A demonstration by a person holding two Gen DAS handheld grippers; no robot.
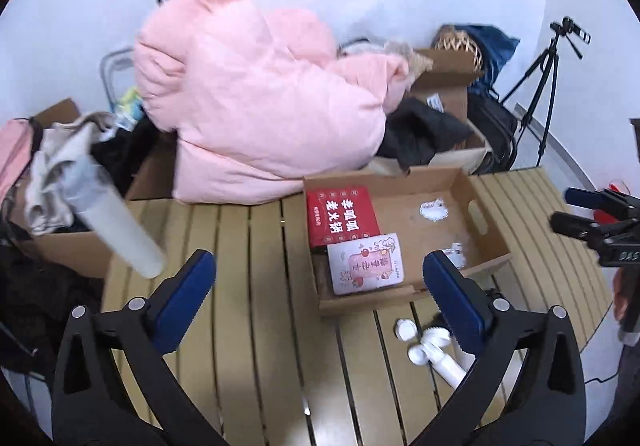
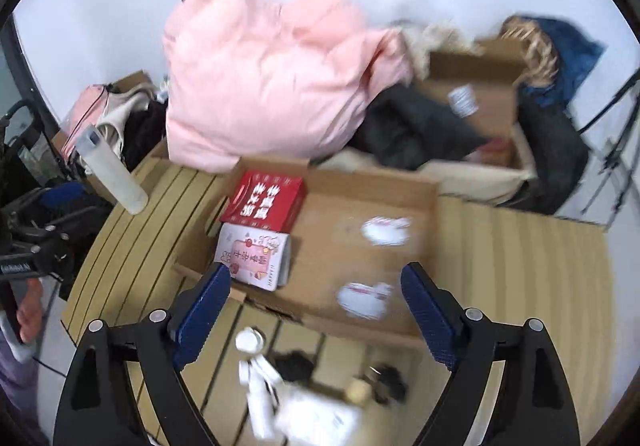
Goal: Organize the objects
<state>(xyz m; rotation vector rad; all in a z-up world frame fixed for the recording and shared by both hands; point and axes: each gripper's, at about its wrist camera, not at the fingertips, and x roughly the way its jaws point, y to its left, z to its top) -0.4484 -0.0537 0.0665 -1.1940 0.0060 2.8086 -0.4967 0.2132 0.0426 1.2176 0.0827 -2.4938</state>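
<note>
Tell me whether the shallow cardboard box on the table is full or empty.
Partly filled: the cardboard box holds a red box and a white packet at one end; elsewhere bare.

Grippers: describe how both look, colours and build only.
Left gripper and right gripper look alike: black plastic frames with triangular cut-outs, silver round rivets at the joints, and two fingers faced with blue textured pads. The other gripper's body, seen from the side in each view, carries white lettering too blurred to read.
</note>
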